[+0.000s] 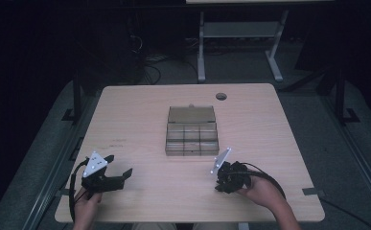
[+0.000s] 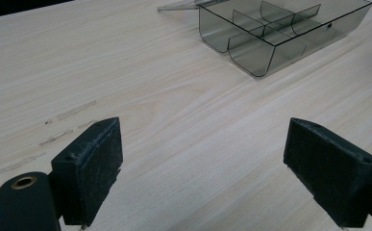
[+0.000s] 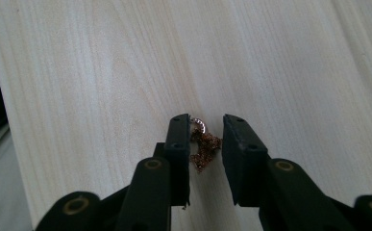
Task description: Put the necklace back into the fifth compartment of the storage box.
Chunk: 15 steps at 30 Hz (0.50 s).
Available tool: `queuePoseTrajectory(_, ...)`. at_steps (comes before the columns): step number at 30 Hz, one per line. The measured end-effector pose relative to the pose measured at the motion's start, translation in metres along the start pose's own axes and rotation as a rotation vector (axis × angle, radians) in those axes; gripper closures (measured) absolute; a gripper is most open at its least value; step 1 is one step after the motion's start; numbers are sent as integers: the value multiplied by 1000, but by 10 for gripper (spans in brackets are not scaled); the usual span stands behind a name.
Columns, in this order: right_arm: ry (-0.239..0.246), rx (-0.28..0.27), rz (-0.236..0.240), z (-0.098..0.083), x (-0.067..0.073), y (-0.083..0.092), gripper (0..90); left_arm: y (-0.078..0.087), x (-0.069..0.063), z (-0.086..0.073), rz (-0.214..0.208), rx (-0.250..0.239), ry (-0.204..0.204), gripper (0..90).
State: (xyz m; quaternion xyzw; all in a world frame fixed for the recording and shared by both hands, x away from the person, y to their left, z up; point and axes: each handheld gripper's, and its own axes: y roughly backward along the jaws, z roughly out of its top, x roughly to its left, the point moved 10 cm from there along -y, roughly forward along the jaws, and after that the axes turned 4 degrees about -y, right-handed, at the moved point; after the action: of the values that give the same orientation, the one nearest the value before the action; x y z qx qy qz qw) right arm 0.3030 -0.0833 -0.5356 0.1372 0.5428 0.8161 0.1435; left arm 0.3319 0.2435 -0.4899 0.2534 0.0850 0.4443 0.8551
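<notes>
A small glittery brown charm (image 3: 204, 147) with a ring lies on the table (image 3: 102, 72), near side of the organizer box (image 1: 191, 131), between the right hand-held gripper (image 3: 206, 144)'s narrowed jaws, not yet pinched. Squeezing should be finished squarely. The left hand-held gripper (image 2: 203, 168) is held released.

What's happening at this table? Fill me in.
A person holds a claw in each hand. The right claw points down at a small glittery reddish trinket with a silver ring lying on the wooden table; its jaws flank the trinket with a gap on one side. The left claw is open over bare wood. A clear compartment box sits open mid-table.
</notes>
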Motion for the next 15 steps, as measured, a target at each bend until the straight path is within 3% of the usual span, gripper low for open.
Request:
queuePoseTrajectory(7,12,6,0,0,1,0,835,0,0,0,1,-1,3,130)
queuePoseTrajectory(15,1,12,10,0,1,0,860,0,0,0,0,-1,4,130)
